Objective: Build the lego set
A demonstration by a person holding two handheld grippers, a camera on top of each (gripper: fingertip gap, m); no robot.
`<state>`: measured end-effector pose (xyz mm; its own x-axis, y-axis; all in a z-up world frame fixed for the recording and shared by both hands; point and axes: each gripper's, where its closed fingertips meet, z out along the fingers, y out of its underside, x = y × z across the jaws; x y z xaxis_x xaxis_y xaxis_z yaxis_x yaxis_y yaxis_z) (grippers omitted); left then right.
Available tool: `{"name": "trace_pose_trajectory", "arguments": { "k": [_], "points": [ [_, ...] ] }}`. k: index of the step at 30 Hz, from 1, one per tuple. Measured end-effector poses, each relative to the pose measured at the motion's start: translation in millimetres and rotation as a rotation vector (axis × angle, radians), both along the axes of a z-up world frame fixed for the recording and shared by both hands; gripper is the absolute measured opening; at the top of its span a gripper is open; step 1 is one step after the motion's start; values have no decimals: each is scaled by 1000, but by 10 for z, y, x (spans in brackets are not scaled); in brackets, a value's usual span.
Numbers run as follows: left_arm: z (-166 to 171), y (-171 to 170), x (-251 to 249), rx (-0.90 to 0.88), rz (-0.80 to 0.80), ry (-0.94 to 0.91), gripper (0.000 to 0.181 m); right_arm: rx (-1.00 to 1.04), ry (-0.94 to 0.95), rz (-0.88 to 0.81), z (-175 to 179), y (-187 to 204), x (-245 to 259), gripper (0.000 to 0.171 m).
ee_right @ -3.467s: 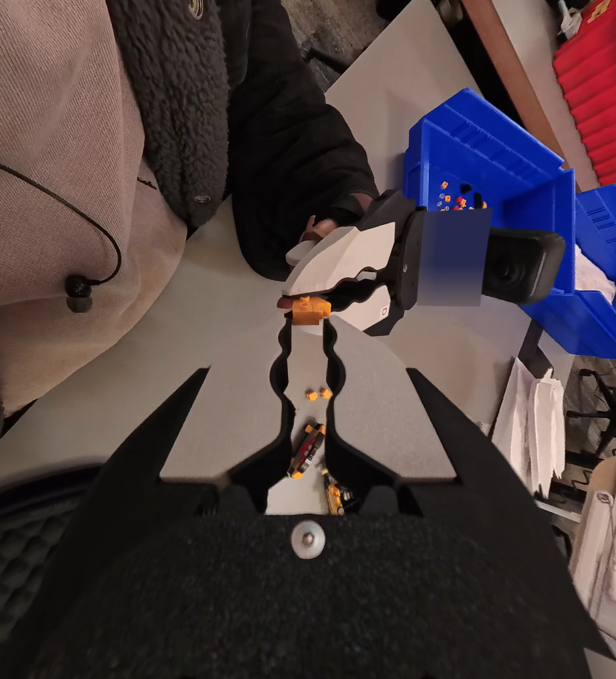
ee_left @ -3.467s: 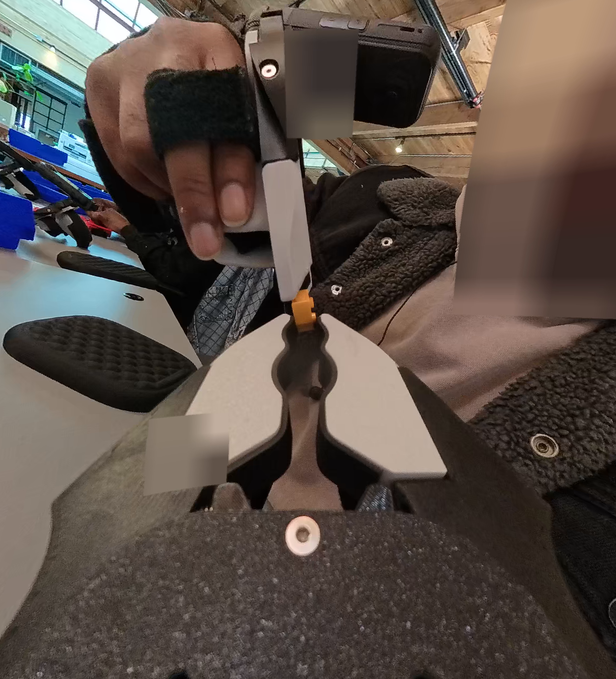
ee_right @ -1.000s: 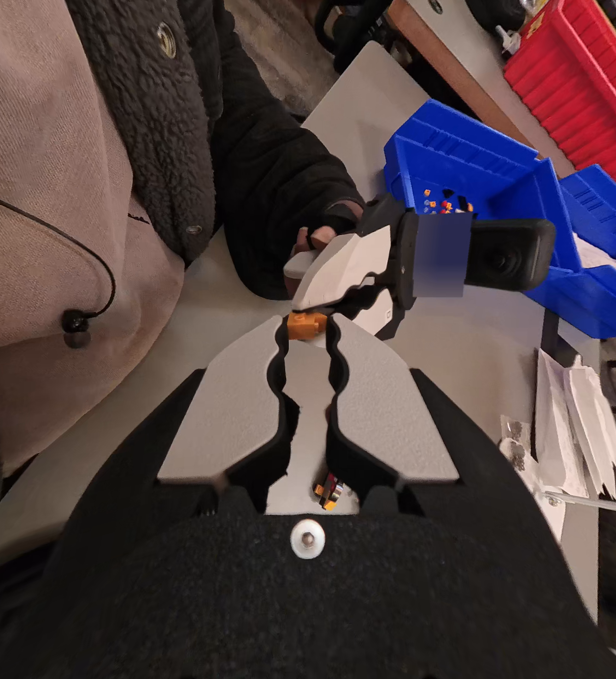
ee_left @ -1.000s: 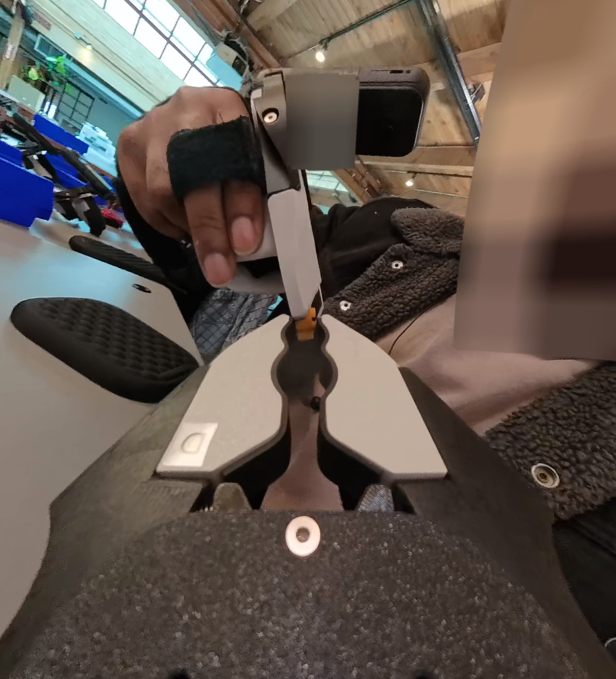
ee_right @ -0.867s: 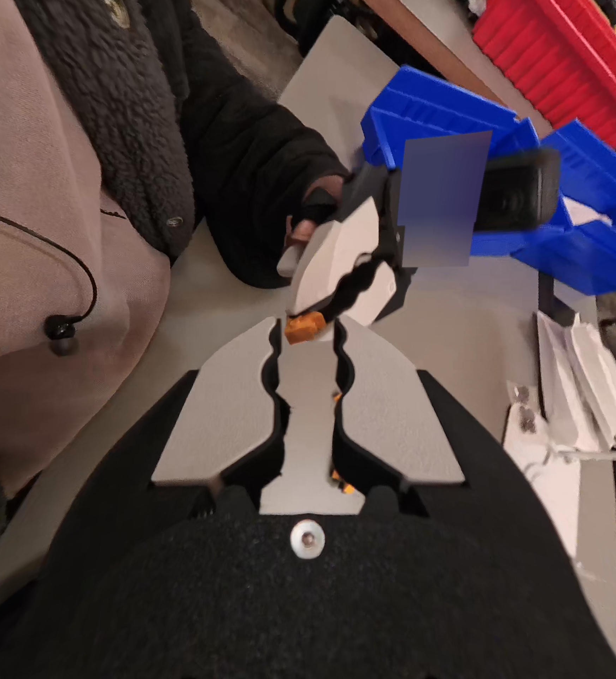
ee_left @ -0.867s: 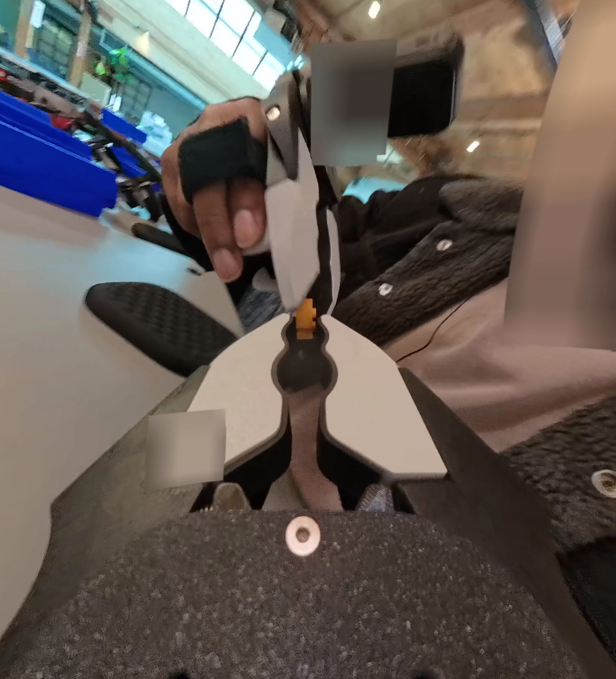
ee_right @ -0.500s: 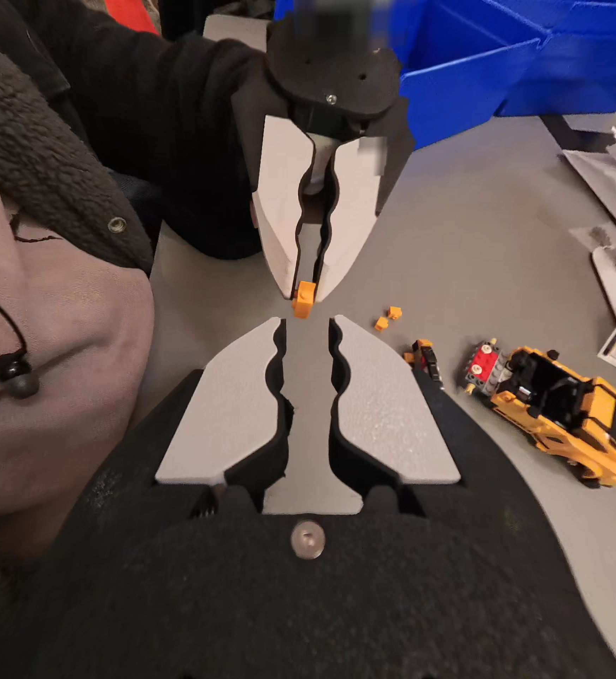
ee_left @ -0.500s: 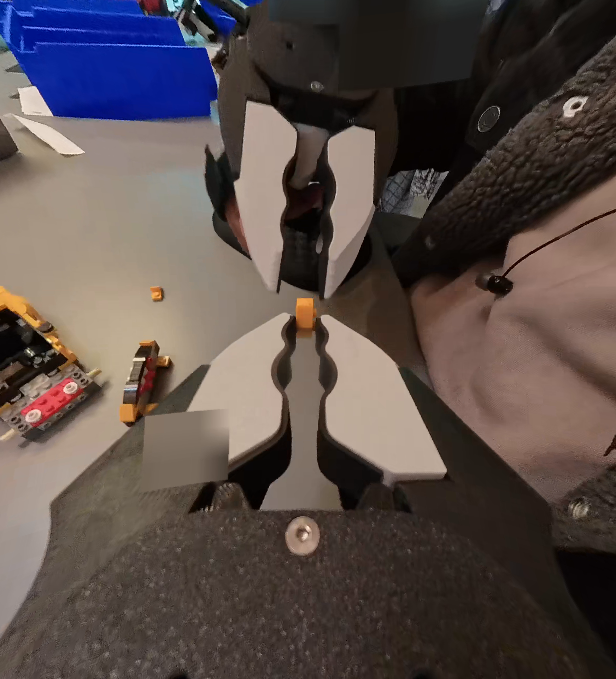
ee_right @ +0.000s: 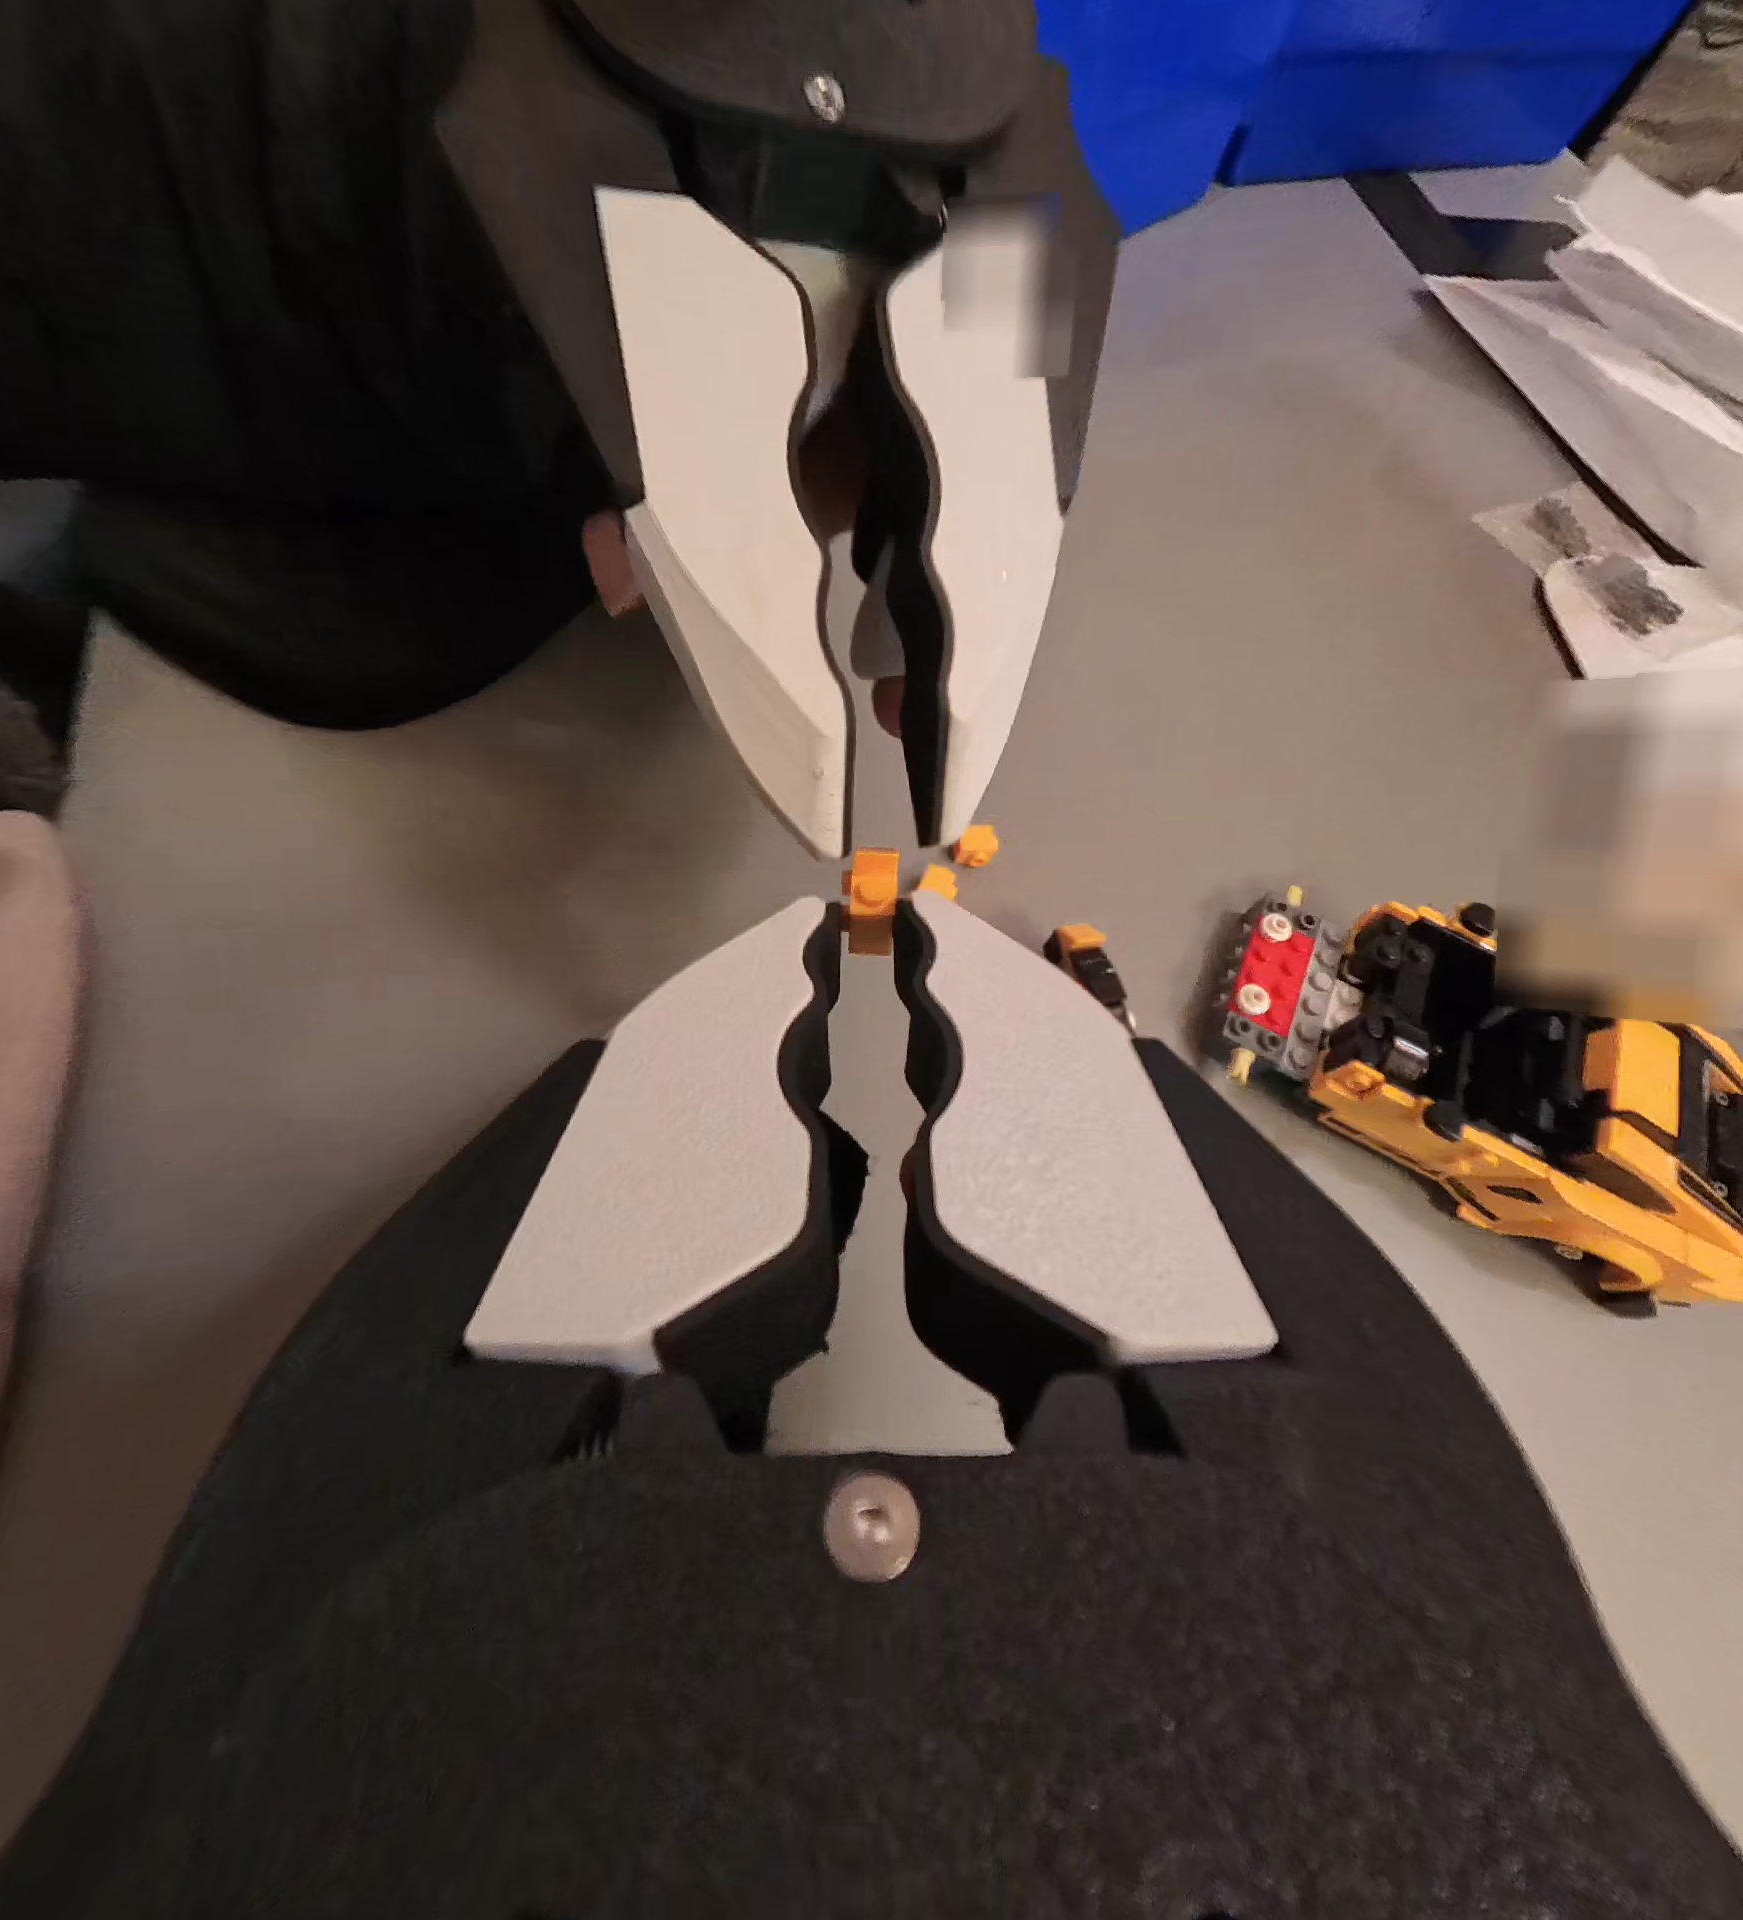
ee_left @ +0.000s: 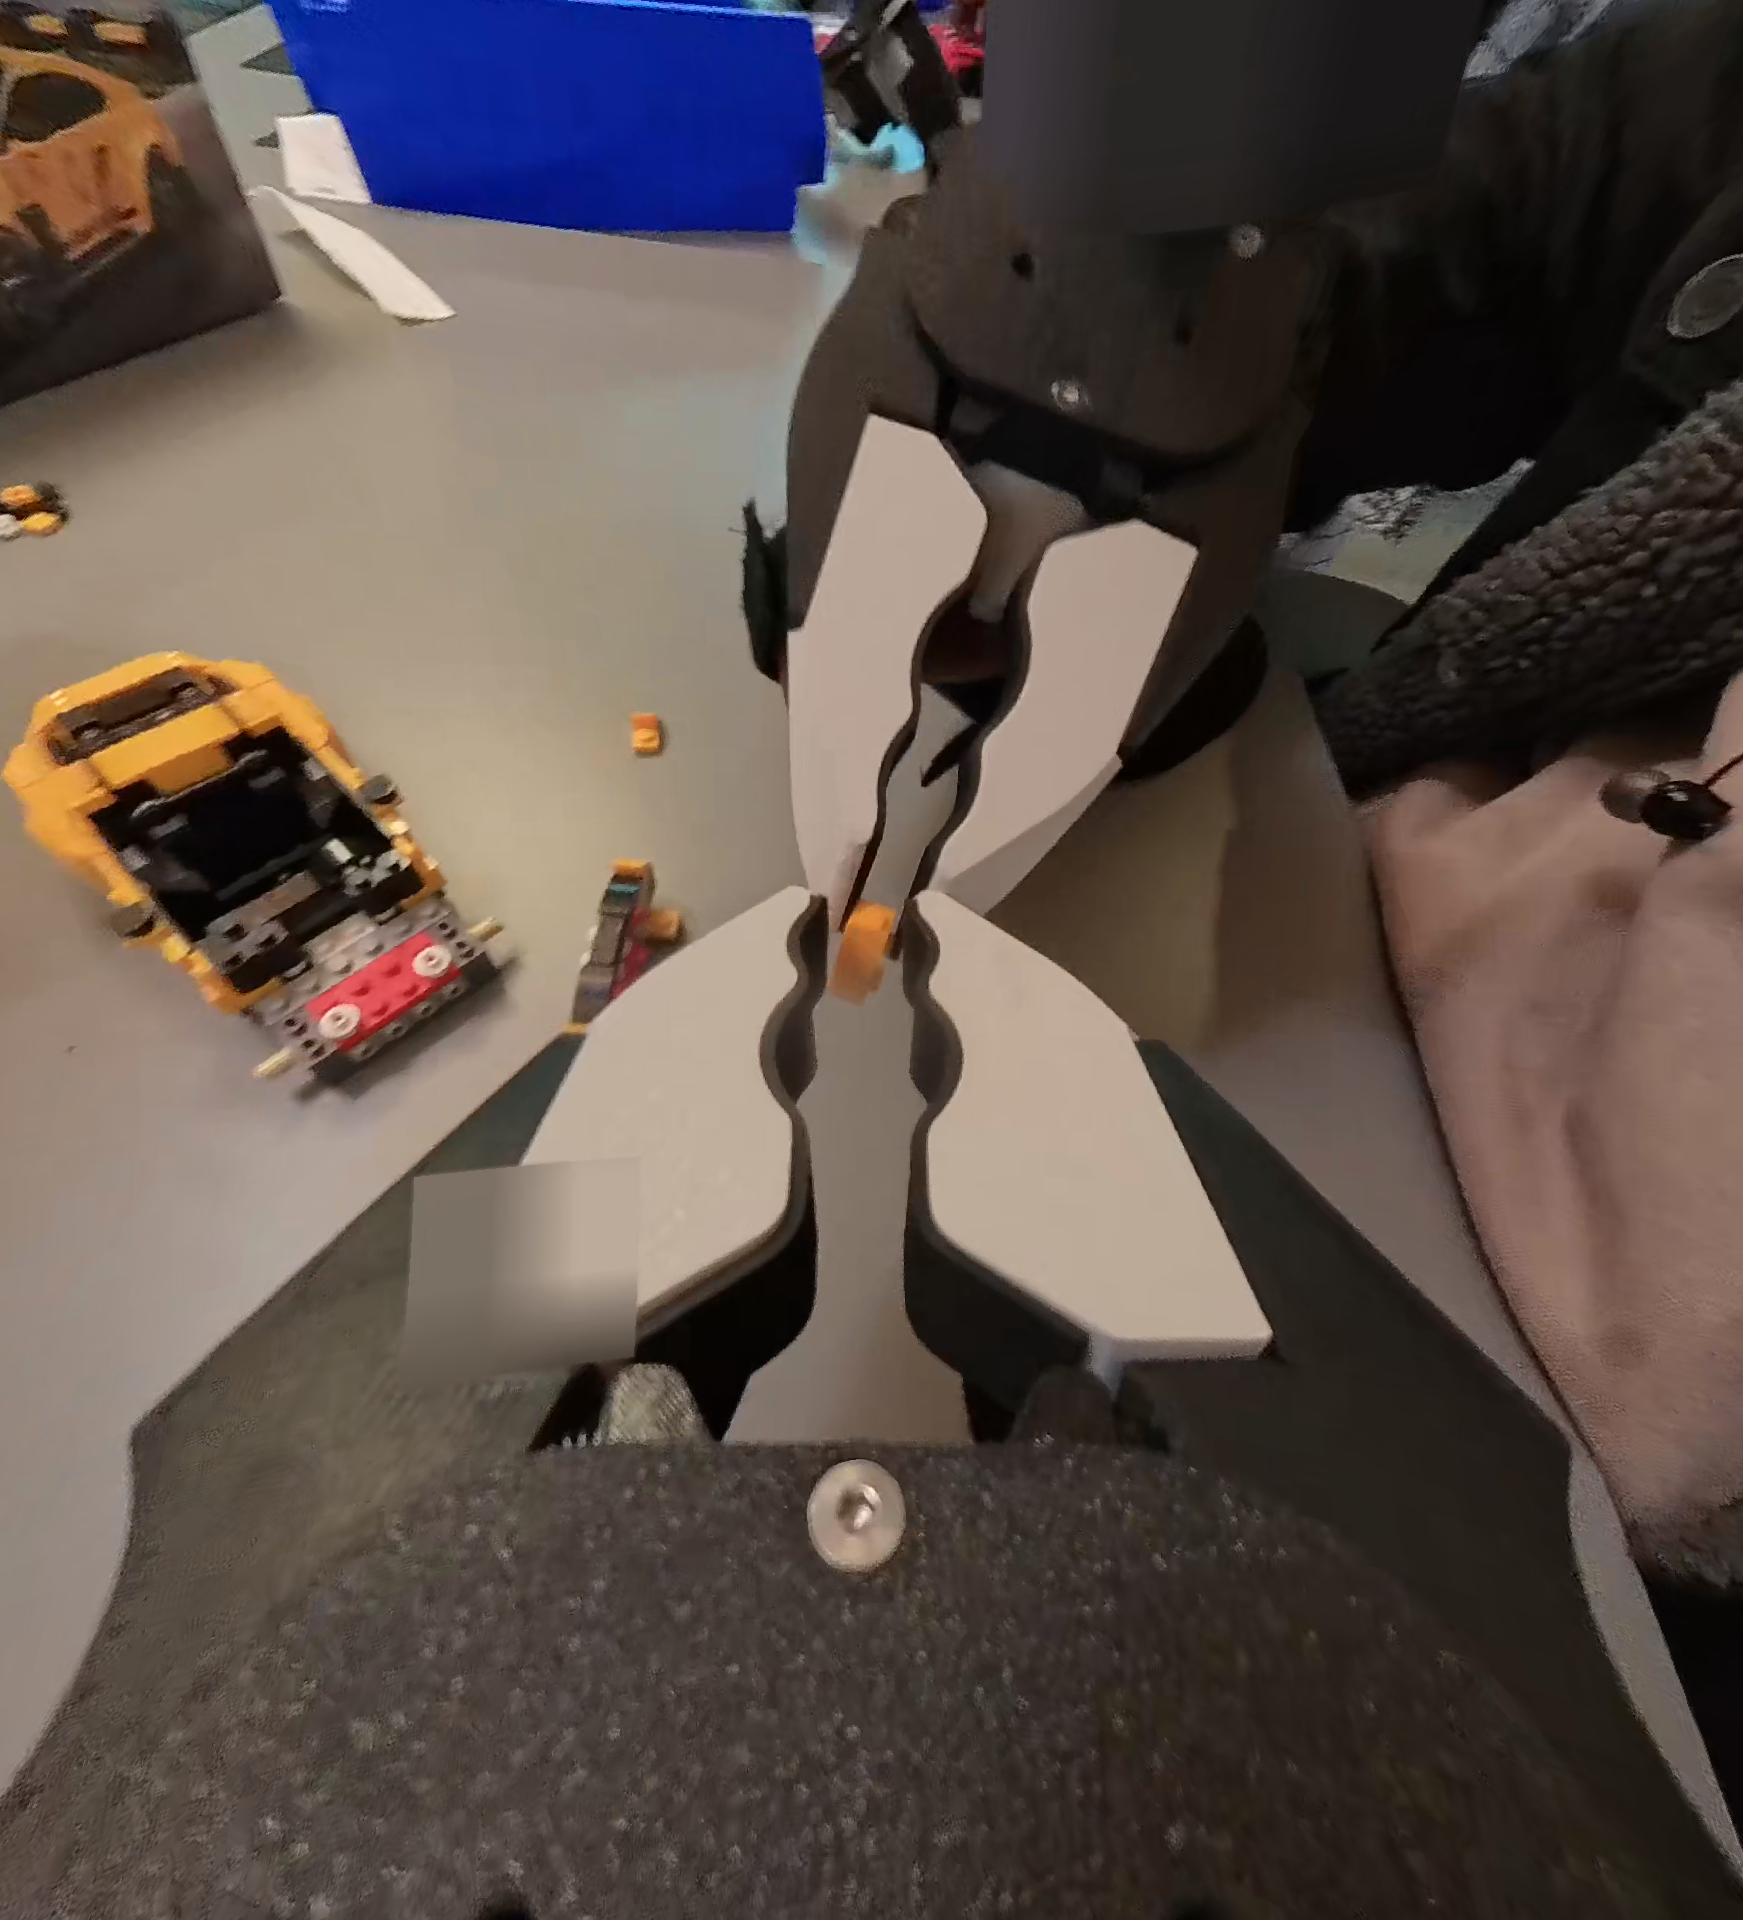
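A small orange Lego piece (ee_left: 862, 956) hangs above the grey table, caught between both grippers, which meet tip to tip. My left gripper (ee_left: 862, 914) is shut on it at brick width. My right gripper (ee_right: 862, 914) is also closed onto the same piece (ee_right: 869, 904). In the right wrist view the left gripper (ee_right: 882, 831) reaches in from above; in the left wrist view the right gripper (ee_left: 872, 883) does the same. The part-built yellow Lego car (ee_left: 223, 831) (ee_right: 1573, 1122) stands on the table with its red-and-grey end open.
A small black-and-orange sub-assembly (ee_left: 623, 925) (ee_right: 1085, 961) lies between the car and the grippers. Loose orange bits (ee_left: 647, 732) (ee_right: 976, 844) lie nearby, and a cluster of small parts (ee_left: 10, 511). The set's box (ee_left: 46, 208), blue bins (ee_right: 1314, 83) and papers (ee_right: 1677, 364) sit farther off. The person's torso (ee_left: 1573, 1039) is close. Left and right tips are no more than a few centimetres apart. From either gripper's tips it is about 15 cm to the part-built yellow Lego car (ee_right: 1573, 1122). It is also in sight in the left wrist view (ee_left: 271, 749).
Both grippers swung down from facing the person toward the table. Half a second ago only the left held the piece and the right was open and apart; now the right has closed onto it.
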<state>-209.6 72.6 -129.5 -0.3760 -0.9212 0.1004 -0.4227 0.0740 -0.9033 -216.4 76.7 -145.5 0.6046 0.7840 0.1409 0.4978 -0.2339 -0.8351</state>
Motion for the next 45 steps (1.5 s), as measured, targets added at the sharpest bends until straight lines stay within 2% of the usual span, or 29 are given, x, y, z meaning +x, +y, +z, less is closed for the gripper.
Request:
{"name": "trace_pose_trajectory", "arguments": {
  "k": [5,14,30,34,38,45],
  "points": [
    [-186,209,-55,21,114,86,8,17,-61,-100,-138,222,-112,10],
    [-439,337,-165,-18,248,226,13,-18,-101,-179,-371,299,-211,10],
    [-643,280,-202,21,255,322,6,-57,-201,-162,-574,258,-213,11],
    [-665,271,-207,46,249,327,2,-76,-194,-145,-569,234,-218,20],
    [-664,270,-209,43,248,325,2,-81,-152,-139,-497,232,-205,22],
    [-569,302,-225,3,251,281,4,-42,-35,-155,-201,221,-64,24]
  ]
}}
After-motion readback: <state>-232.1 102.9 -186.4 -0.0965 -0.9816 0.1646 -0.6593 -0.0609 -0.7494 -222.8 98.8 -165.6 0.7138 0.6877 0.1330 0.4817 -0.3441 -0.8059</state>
